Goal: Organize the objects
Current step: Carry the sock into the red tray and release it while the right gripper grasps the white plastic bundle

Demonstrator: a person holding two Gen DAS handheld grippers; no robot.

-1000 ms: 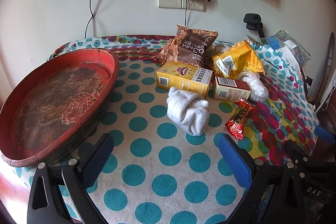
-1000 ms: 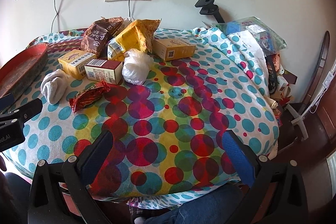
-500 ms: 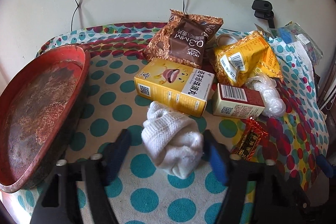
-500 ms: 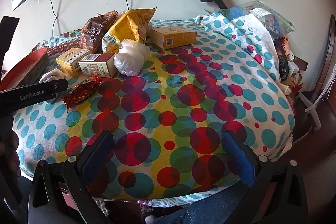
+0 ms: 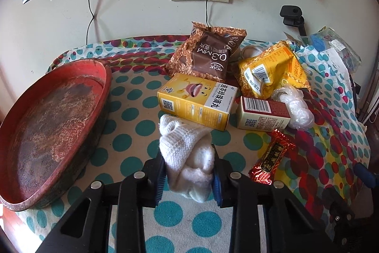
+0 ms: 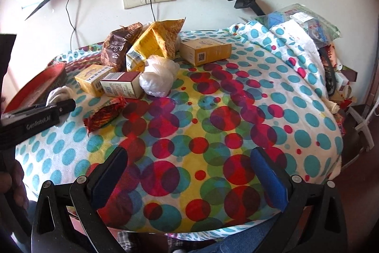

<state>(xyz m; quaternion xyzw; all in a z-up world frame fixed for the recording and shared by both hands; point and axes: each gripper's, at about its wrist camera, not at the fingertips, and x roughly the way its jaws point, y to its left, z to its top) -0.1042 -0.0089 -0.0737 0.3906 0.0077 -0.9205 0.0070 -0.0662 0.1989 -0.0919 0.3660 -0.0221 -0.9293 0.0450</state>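
Note:
My left gripper (image 5: 188, 173) is shut on a rolled white sock (image 5: 184, 146) that lies on the dotted tablecloth, just in front of a yellow box (image 5: 196, 101). A red oval tray (image 5: 54, 120) sits empty to the left of it. In the right wrist view the sock (image 6: 58, 94) shows partly behind the left gripper's body (image 6: 35, 120). My right gripper (image 6: 189, 177) is open and empty above the cloth near the table's front edge.
Behind the sock lie a brown snack bag (image 5: 208, 51), a yellow bag (image 5: 270, 70), a small red-and-cream box (image 5: 263, 113), a plastic-wrapped bundle (image 5: 296, 106) and a red candy wrapper (image 5: 272, 158). Another yellow box (image 6: 205, 51) lies further right. Clutter piles at the right edge (image 6: 305, 23).
My left gripper moved forward onto the white sock and closed on it. My right gripper stayed open and shifted only a little.

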